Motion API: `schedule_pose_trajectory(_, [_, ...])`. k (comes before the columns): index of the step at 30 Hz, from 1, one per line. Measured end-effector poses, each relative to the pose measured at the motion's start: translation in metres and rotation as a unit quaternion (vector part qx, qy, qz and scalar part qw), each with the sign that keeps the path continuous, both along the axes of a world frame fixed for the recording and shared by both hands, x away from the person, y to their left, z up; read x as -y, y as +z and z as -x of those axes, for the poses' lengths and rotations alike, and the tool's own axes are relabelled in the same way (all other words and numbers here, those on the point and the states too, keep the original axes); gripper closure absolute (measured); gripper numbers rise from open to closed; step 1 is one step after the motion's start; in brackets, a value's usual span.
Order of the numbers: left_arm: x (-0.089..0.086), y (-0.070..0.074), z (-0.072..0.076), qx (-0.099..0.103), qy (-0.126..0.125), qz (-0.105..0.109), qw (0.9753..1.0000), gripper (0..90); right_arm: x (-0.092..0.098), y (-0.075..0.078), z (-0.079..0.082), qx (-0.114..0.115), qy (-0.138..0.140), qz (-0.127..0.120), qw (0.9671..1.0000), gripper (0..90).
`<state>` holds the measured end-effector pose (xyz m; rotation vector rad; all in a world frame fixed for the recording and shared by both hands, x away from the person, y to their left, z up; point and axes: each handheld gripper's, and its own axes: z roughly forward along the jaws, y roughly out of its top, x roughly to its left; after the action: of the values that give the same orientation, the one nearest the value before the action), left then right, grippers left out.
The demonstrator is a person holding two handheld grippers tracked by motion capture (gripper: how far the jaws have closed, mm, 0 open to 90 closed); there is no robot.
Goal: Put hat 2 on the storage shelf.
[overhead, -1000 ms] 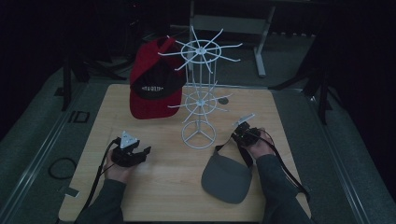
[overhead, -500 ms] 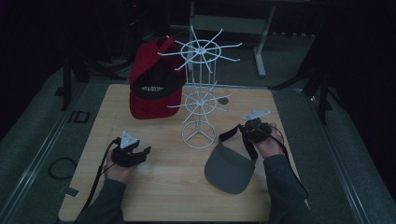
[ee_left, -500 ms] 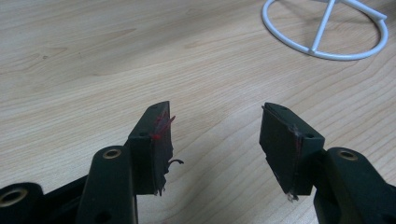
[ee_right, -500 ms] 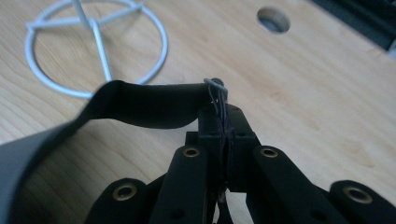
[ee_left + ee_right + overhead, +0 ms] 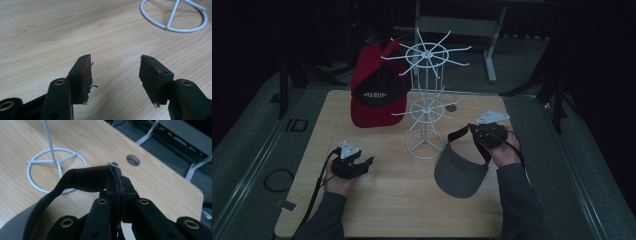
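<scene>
Right of the white wire rack [image 5: 426,107] on the wooden table [image 5: 377,200], the right gripper [image 5: 484,134] pinches the thin black strap of a dark grey sun visor [image 5: 460,171], whose broad curved brim hangs toward the tabletop. Its jaws are clamped together on the band. Left gripper [image 5: 353,163] rests with jaws wide apart, holding nothing.
</scene>
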<state>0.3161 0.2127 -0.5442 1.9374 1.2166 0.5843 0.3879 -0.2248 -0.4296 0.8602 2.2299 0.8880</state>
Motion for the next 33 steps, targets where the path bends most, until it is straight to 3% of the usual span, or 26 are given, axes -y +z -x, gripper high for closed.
schedule_pose_trajectory(10, [0.000,0.000,0.000,0.000,0.001,0.001,1.0000,44.2,-0.003,0.022,0.019,0.053,0.012,-0.010,0.9985,87.8])
schedule_pose_trajectory(18, [0.001,0.000,0.000,0.000,0.001,0.002,1.0000,44.2,-0.002,0.034,0.032,0.096,0.019,-0.018,0.9950,87.8])
schedule_pose_trajectory(33, [0.001,0.000,0.000,-0.002,0.001,0.003,1.0000,44.1,-0.003,0.050,0.044,0.132,0.030,-0.040,0.9899,87.8])
